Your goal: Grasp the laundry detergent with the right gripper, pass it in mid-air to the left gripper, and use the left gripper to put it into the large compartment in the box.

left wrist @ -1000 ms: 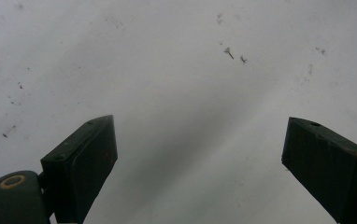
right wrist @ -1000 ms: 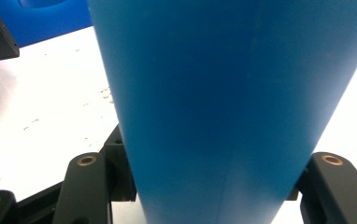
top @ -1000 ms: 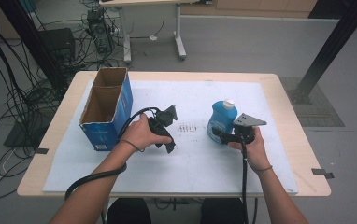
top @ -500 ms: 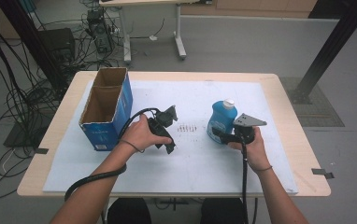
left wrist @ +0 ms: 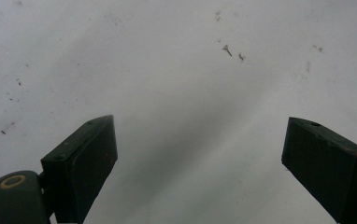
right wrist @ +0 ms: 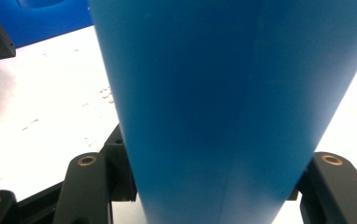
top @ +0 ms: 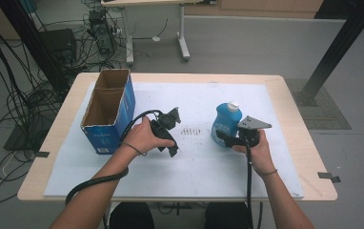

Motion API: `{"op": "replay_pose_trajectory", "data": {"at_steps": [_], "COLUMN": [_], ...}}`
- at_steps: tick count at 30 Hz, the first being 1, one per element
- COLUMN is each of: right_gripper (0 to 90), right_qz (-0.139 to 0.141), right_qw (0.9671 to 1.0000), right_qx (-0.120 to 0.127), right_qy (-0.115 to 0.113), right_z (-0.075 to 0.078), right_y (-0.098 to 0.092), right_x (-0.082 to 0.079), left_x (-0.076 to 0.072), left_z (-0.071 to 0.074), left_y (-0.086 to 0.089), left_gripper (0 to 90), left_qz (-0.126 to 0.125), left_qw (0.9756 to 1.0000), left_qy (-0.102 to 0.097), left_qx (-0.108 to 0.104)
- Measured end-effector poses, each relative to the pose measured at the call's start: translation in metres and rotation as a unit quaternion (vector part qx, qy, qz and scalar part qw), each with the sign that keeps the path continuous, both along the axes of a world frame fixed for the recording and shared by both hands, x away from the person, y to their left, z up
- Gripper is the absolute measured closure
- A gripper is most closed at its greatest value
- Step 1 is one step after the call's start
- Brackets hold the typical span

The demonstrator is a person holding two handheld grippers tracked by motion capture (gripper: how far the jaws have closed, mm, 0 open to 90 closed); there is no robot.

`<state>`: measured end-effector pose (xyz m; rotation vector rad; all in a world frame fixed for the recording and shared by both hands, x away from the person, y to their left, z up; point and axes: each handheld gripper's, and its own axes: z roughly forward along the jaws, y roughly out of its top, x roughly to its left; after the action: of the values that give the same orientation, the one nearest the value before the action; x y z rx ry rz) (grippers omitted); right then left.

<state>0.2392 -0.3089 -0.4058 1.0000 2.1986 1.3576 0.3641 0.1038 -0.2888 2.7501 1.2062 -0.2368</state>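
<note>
The blue bottle is clamped upright between the jaws of the right tongs, standing on the white sheet right of the middle of the bench; the left tongs are held wide open over bare sheet, nothing between them, beside the open cardboard box
</note>
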Motion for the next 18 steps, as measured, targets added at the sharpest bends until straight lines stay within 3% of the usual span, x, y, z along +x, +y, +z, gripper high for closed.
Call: {"op": "replay_pose_trajectory", "data": {"at_steps": [18], "right_gripper": [41.3], "right_qz": [-0.002], "right_qw": [1.0000], "right_qx": [-0.003], "right_qy": [-0.001], "right_z": [0.0009], "right_y": [0.0016], "right_x": [-0.0009], "left_x": [-0.0003], "left_z": [0.0009], "left_y": [0.0006], "left_gripper": [10.6], "left_qz": [-0.002], "left_qw": [1.0000], "left_qy": [0.001], "left_qx": [-0.002]}}
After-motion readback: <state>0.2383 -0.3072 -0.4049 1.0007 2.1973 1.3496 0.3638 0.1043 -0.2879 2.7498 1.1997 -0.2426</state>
